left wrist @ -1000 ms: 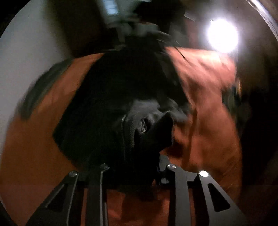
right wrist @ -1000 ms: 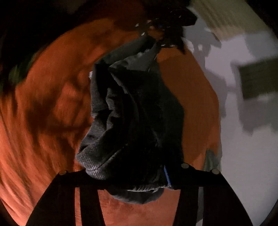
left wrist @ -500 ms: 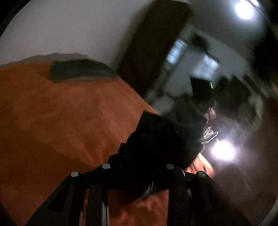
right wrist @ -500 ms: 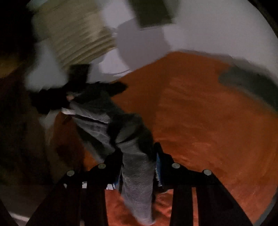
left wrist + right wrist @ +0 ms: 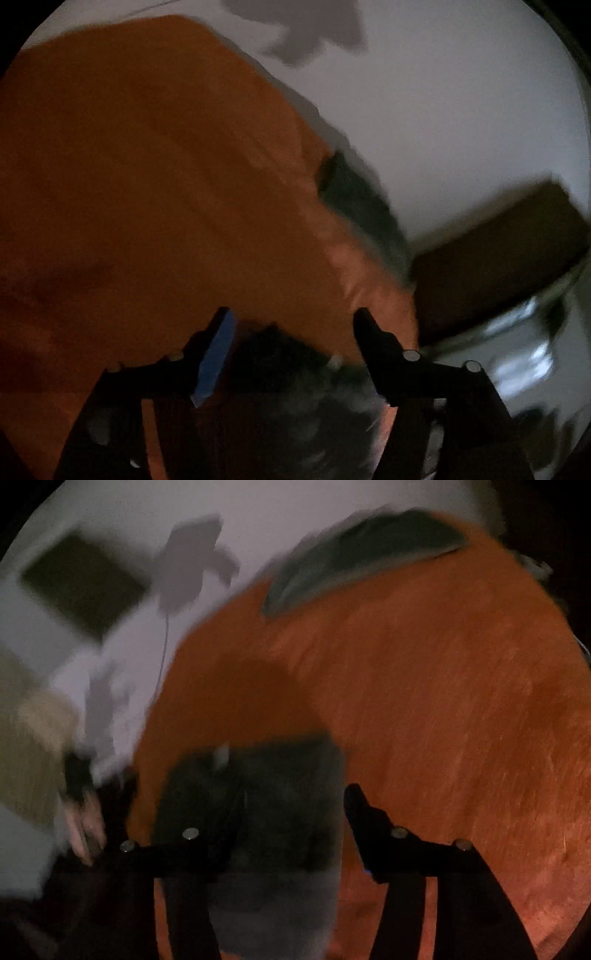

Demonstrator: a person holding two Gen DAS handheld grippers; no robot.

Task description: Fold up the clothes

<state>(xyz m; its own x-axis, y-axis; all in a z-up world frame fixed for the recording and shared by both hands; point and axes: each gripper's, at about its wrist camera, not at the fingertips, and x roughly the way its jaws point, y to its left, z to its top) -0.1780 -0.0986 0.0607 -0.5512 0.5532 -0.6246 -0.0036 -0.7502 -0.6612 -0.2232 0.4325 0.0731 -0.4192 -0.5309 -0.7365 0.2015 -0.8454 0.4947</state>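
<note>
Dark garment [image 5: 295, 384] is seen bunched low in the frame of the left wrist view, between the two fingers of the left claw [image 5: 293, 325], lying on the orange bed cover [image 5: 147, 166]. Jaws of the left claw are opening and stand wide apart; a blue pad [image 5: 216, 358] is shown on the left finger, clear of the cloth, so the garment is released there. In the right wrist view the same dark garment [image 5: 266, 812] is seen at lower centre, a dark upper part and a greyer lower part, blurred. Right claw [image 5: 280, 797] jaws are opening; the right finger is set apart from the cloth, the left finger is hidden behind it, and no pinch is seen. A hand [image 5: 83, 827] is glimpsed at the lower left edge, blurred. A folded dark green item [image 5: 362, 550] is placed at the far edge of the orange cover [image 5: 443, 701], upper right of that frame; it is seen also mid right in the left view [image 5: 354, 199]. A pale wall [image 5: 461, 92] with shadows is seen behind. Both views are smeared by motion.
</note>
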